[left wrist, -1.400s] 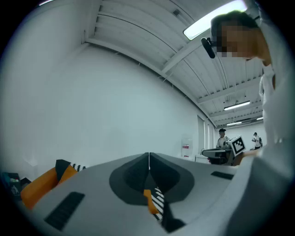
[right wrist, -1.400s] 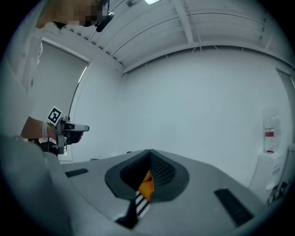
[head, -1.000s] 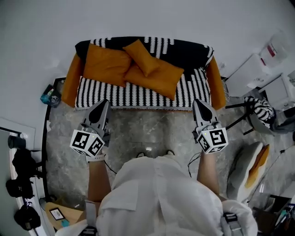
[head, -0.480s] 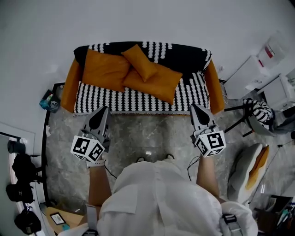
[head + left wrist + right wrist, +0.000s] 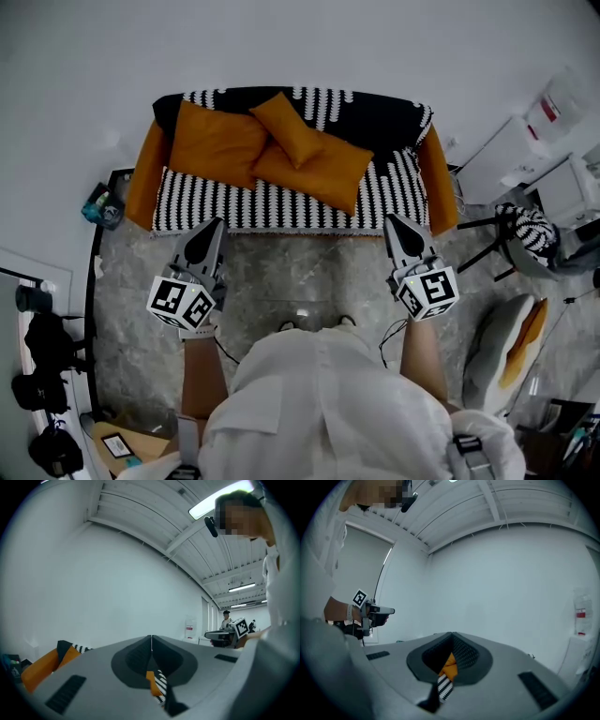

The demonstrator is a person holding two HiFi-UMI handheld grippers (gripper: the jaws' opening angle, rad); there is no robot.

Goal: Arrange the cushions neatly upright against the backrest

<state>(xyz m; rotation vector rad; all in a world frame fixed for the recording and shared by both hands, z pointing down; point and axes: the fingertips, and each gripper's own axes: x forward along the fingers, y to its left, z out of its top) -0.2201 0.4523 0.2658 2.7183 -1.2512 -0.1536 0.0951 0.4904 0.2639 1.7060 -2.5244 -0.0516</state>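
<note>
A small sofa (image 5: pixel 281 202) with an orange frame and a black-and-white zigzag cover stands against the white wall. Three orange cushions lie on it: a large one (image 5: pixel 216 141) at the left leaning on the backrest, a small one (image 5: pixel 288 126) on top in the middle, and a large one (image 5: pixel 314 171) flat on the seat. My left gripper (image 5: pixel 214 226) and right gripper (image 5: pixel 391 223) hover level in front of the seat's edge, both shut and holding nothing. In the gripper views (image 5: pixel 151 637) (image 5: pixel 452 633) the jaws meet, with bits of sofa showing beneath.
A black stand with camera gear (image 5: pixel 42 337) is at the left, a small teal item (image 5: pixel 101 202) beside the sofa's left arm. At the right are white boxes (image 5: pixel 525 150), a zigzag chair (image 5: pixel 530 230) and a white-and-orange cushion (image 5: pixel 506 342) on the floor. Marble floor lies before the sofa.
The view has shifted slightly, so the sofa sits a little higher and the grippers' tips are closer to the seat's front edge. Cushions have not moved.
</note>
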